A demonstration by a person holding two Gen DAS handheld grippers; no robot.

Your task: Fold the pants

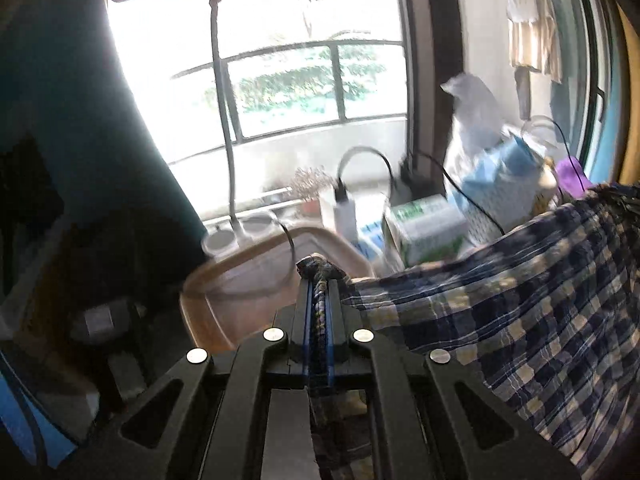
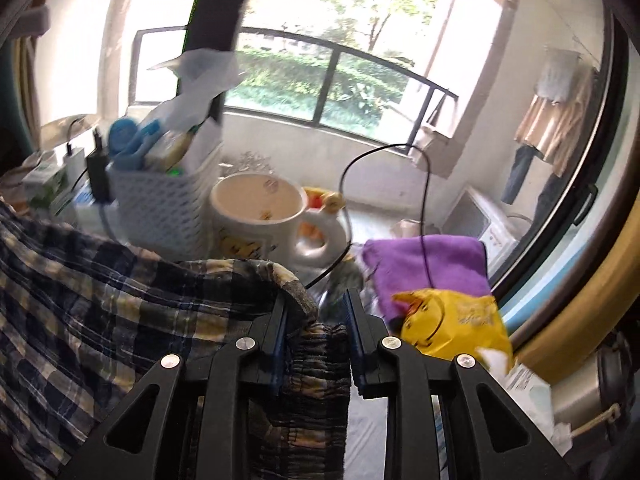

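The pants [image 1: 520,300] are dark blue, white and beige plaid. They hang lifted and stretched between both grippers. In the left wrist view my left gripper [image 1: 320,276] is shut on a bunched edge of the fabric, which spreads away to the right. In the right wrist view my right gripper [image 2: 316,300] holds the gathered elastic waistband [image 2: 316,360] between its fingers, and the plaid pants [image 2: 100,300] drape off to the left. The lower part of the pants is hidden below both views.
Clutter stands close behind the pants: a beige tray [image 1: 224,280], a green and white carton [image 1: 424,232], a white lattice basket [image 2: 160,208], a big mug [image 2: 256,208], a purple cloth [image 2: 432,264], a yellow bag [image 2: 452,324] and a looping black cable [image 2: 426,200]. A window with a railing lies beyond.
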